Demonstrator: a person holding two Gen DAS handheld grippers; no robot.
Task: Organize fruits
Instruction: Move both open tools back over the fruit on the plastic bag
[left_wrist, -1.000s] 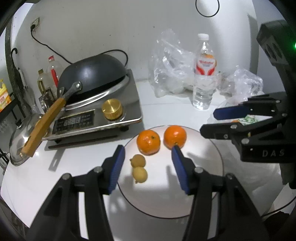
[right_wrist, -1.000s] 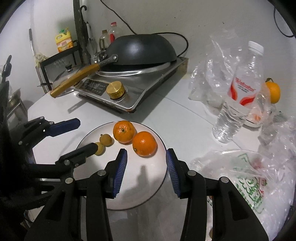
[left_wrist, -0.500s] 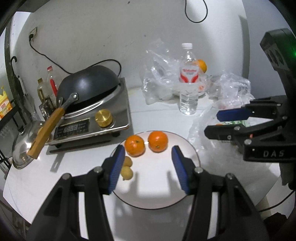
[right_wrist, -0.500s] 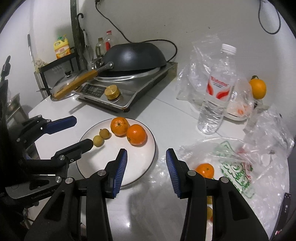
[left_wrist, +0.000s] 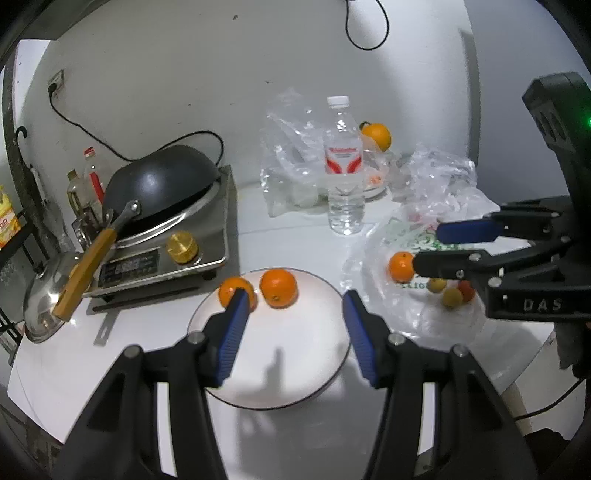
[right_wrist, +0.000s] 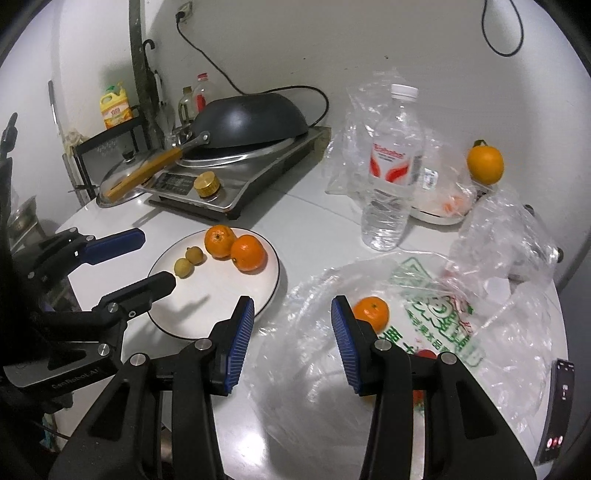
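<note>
1. Both tools empty. My left tool (left_wrist: 291, 332) hangs above the plate (left_wrist: 314, 369), jaws spread wide, nothing between them. My right tool (right_wrist: 291, 332) sits over the near edge of the plastic bag (right_wrist: 424, 332), jaws equally wide, holding nothing.
2. Fruit on the plate: two tangerines (right_wrist: 236, 247) touching each other at the far rim, two small yellowish fruits (right_wrist: 188, 260) side by side just left of them.
3. Fruit left to sort: one tangerine in the bag (right_wrist: 371, 314), just beyond my right tool's right finger; red and yellowish pieces lie deeper in the bag, partly hidden by the tool. One orange (right_wrist: 484, 164) perches on a white dish at the far right, near the wall.
4. Handling, my judgement: the tangerine should be light, with soft, loose skin that gives under pressure. Take it across its widest part and close gently; squeezing hard may bruise it. The bag film is thin and slippery and could get pinched together with the fruit.
5. Surface: white table, smooth, faintly reflective; round fruit could roll on it.
6. Room: cooktop (left_wrist: 162, 254) with a dark wok at left, water bottle (right_wrist: 391, 177) standing between cooktop and bag, white wall with cables, dim light.
</note>
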